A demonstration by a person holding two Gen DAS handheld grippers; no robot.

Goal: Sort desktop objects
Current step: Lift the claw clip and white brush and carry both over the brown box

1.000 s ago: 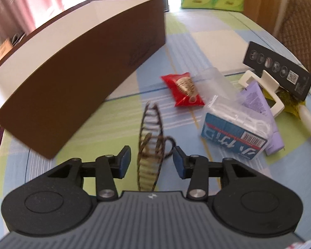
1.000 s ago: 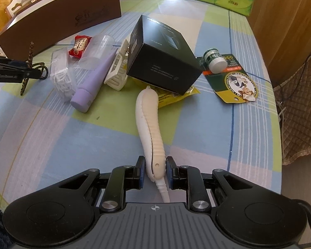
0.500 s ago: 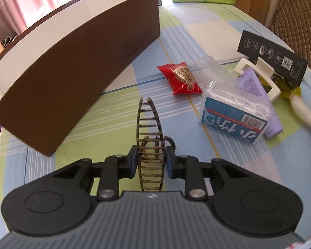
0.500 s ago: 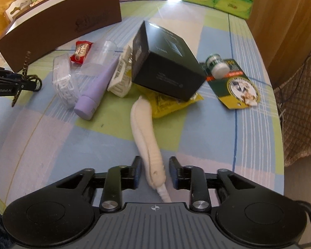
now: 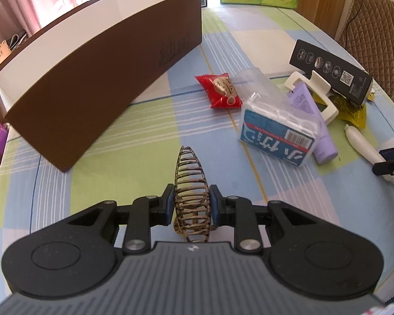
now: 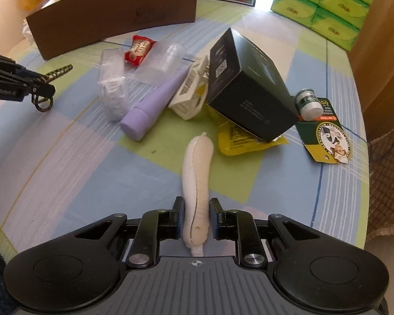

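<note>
L gripper sat low in its own view, pointed steeply down toward the table's near edge, jaws pinched in on the hair clip, pads tight on both its sides. From the R cam, the L gripper came in off the table's left edge, fingers roughly level. R gripper also angled steeply down, near the table's front edge, jaws drawn in on the white handle, pads against its sides. In the L cam, R fingertips just showed at the right edge.
</note>
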